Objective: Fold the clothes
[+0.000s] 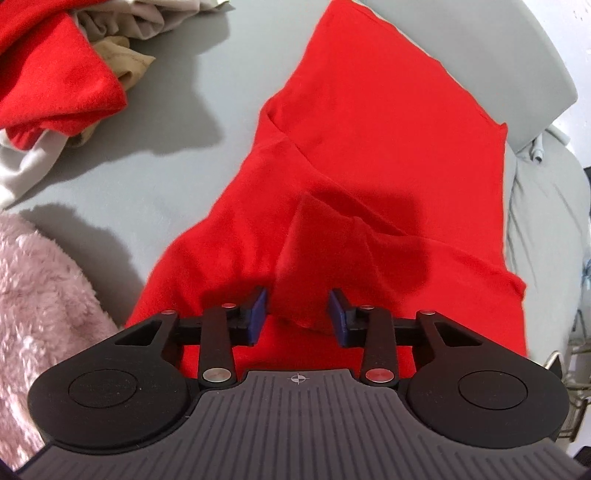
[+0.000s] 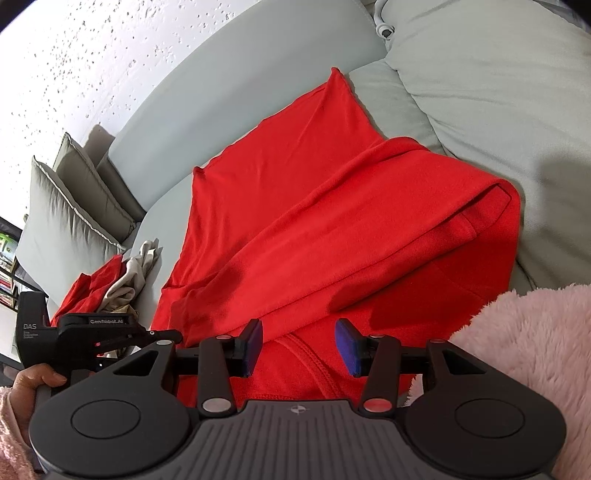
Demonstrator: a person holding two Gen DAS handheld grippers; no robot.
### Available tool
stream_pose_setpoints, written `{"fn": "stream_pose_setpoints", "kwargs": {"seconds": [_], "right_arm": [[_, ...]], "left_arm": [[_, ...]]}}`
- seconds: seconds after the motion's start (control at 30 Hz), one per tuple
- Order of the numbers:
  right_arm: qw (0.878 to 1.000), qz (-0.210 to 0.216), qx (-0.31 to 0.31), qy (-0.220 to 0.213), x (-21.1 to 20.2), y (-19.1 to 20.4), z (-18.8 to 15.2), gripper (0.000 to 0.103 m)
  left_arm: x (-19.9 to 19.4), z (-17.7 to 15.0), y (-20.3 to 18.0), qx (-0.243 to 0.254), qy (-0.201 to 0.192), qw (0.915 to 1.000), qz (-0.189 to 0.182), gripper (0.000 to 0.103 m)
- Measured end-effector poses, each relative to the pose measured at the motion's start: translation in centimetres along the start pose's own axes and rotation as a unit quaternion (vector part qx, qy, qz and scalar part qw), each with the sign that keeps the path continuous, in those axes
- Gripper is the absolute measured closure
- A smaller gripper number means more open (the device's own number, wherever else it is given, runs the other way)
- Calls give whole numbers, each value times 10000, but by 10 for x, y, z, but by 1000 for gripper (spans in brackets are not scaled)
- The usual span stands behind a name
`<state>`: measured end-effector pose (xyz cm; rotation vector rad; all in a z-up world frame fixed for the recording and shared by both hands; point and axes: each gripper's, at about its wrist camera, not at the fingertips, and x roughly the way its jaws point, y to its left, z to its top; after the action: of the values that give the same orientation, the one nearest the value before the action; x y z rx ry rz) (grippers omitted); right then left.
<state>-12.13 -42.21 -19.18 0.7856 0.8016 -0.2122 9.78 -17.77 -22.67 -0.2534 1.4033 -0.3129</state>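
- Red garment (image 1: 369, 155) lying centre frame on the grey sofa (image 1: 177, 177), soft and limp; hems offering the surest hold
- Left gripper (image 1: 298, 316) and right gripper (image 2: 300, 347) hovering, fingers parted, gripping nothing

Bright, even light; soft shadows (edges bend, fisheye); focus sharp

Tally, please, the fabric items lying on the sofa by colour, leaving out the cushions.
Red: 2, the spread red garment and the crumpled red garment in the pile.
Beige or grey: 1 bundle of crumpled cloth; separate pieces cannot be told apart.
Total: 3
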Motion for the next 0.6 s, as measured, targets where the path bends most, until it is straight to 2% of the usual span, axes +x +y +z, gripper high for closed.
{"fn": "stream_pose_setpoints", "kwargs": {"seconds": [0.03,0.17,0.27,0.37,0.47,0.6], "right_arm": [[10000,8,7,-8,0,0,0,56],[10000,17,21,-14,-1,0,0,56],[10000,9,11,-9,-1,0,0,56],[10000,10,16,-15,-2,-1,0,56],[10000,9,20,-24,-2,-1,0,56],[10000,-15,5,-21,-2,-1,-1,56]], "left_arm": [[0,-1,-1,42,-24,10000,-7,63],[-4,-7,-10,445,-205,9987,156,92],[-9,-11,-14,745,-468,9959,208,97],[-18,-19,-27,1256,-790,9883,342,99],[-34,-28,-44,1845,-1154,9752,392,100],[-62,-40,-68,2593,-1664,9507,358,100]]}}
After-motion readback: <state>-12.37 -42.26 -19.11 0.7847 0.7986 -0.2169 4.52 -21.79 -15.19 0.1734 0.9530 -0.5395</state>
